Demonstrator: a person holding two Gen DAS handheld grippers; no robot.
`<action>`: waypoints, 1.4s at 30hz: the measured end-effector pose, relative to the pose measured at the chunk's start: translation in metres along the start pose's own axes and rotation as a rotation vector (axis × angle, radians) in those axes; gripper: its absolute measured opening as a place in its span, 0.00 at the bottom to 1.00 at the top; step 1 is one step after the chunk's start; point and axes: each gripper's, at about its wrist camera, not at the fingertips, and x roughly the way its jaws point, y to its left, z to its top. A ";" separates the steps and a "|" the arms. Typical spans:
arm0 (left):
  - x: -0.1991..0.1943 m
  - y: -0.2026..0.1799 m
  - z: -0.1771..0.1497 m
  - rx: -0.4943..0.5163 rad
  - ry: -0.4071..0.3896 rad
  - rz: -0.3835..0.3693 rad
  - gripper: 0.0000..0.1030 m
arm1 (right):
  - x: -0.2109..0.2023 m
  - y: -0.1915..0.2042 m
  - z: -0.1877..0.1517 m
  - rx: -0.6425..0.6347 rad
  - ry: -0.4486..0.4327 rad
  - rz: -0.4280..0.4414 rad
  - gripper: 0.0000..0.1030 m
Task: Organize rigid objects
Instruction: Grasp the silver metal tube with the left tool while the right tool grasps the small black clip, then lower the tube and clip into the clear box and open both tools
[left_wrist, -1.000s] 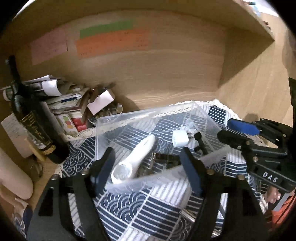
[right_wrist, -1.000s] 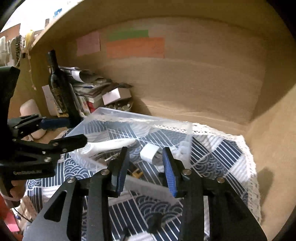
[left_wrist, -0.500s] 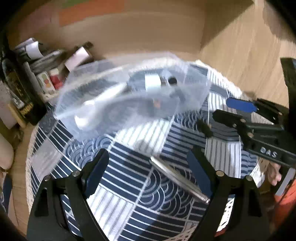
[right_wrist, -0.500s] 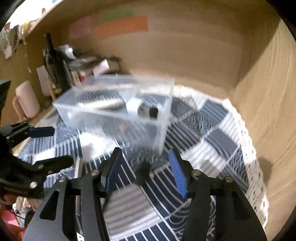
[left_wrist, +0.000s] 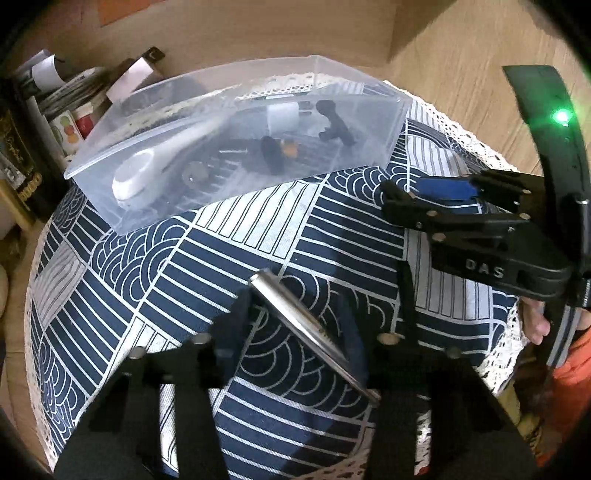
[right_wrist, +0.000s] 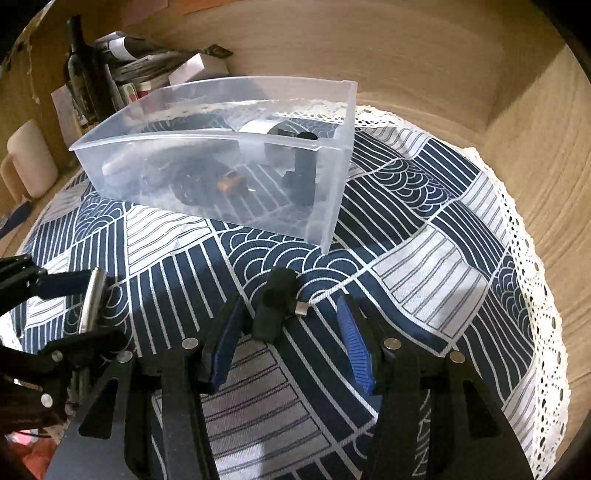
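Both tongs open; metal rod (left_wrist: 314, 334) end hidden behind left tongs (left_wrist: 295, 328).

Left gripper (left_wrist: 299, 325): jaws spread wide, pointing toward 12 o'clock, low over the cloth.
Right gripper (right_wrist: 288, 328): jaws spread wide, pointing toward 12 o'clock, low.

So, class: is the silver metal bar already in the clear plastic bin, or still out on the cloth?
Out. The silver metal bar lies on the patterned cloth, between the left gripper fingers, apart from the clear plastic bin.
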 end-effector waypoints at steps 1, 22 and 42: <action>-0.001 0.001 0.000 -0.001 0.000 -0.008 0.30 | 0.000 0.000 0.000 -0.003 -0.003 -0.001 0.35; -0.066 0.048 0.038 -0.072 -0.206 0.063 0.14 | -0.068 0.005 0.032 0.005 -0.247 0.031 0.23; -0.106 0.086 0.128 -0.108 -0.374 0.090 0.14 | -0.072 0.019 0.103 -0.017 -0.383 0.089 0.23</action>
